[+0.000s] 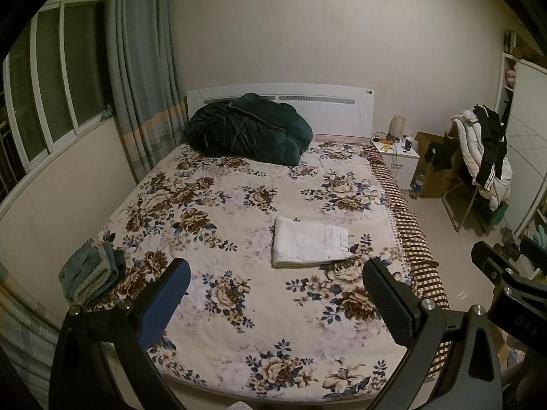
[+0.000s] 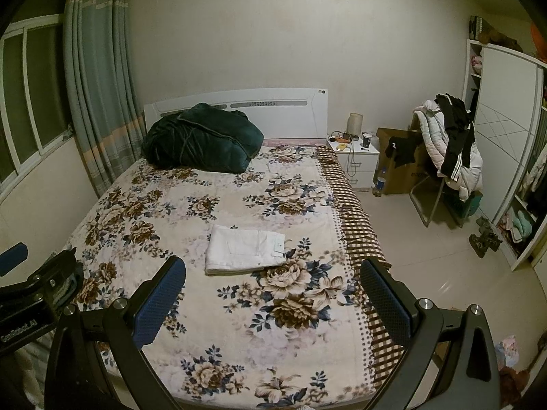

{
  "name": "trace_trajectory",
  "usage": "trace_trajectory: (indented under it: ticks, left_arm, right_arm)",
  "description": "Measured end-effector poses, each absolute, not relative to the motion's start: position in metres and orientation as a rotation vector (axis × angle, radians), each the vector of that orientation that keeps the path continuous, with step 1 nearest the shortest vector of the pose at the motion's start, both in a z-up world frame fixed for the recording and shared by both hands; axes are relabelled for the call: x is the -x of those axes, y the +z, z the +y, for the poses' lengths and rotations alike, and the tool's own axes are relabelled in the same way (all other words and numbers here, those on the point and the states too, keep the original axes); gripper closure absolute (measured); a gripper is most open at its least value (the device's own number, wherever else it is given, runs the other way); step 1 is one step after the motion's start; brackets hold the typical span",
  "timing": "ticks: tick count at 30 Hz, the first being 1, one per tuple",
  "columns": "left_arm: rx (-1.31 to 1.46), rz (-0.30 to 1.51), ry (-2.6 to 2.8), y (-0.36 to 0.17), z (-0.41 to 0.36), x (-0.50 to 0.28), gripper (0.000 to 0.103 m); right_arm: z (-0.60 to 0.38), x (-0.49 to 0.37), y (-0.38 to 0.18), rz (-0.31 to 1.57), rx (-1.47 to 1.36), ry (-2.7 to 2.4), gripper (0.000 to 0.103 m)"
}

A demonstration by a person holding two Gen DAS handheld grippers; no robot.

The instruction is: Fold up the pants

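Observation:
White pants (image 1: pixel 309 246) lie folded into a neat flat rectangle on the floral bedspread (image 1: pixel 239 205), right of the bed's middle; they also show in the right wrist view (image 2: pixel 244 247). My left gripper (image 1: pixel 277 273) is open and empty, held back above the bed's foot, well short of the pants. My right gripper (image 2: pixel 273 271) is open and empty too, at a similar distance. The right gripper's body shows at the left view's right edge (image 1: pixel 506 280); the left gripper's body shows at the right view's left edge (image 2: pixel 37 280).
A dark green quilt (image 1: pixel 249 130) is heaped by the white headboard. Folded blue-grey clothes (image 1: pixel 90 273) sit at the bed's left foot corner. A nightstand (image 1: pixel 398 157), a chair piled with clothes (image 1: pixel 482 157) and a wardrobe (image 2: pixel 506 130) stand right of the bed.

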State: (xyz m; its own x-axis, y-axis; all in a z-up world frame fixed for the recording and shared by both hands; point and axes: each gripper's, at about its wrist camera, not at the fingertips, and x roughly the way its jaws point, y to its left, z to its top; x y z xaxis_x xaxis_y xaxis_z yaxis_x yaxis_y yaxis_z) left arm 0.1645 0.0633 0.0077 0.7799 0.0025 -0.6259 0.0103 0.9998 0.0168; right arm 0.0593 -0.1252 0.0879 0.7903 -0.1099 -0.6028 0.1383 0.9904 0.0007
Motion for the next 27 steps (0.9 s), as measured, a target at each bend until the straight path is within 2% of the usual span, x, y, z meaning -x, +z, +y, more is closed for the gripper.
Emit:
trace_trajectory:
  ticks: [27]
  left_arm:
    - [-0.013,0.654,0.018,0.0132,0.0593,-0.1585,0.0]
  right_arm:
    - [-0.1246,-0.0568,0.0855,0.641,-0.046,-0.136,0.0]
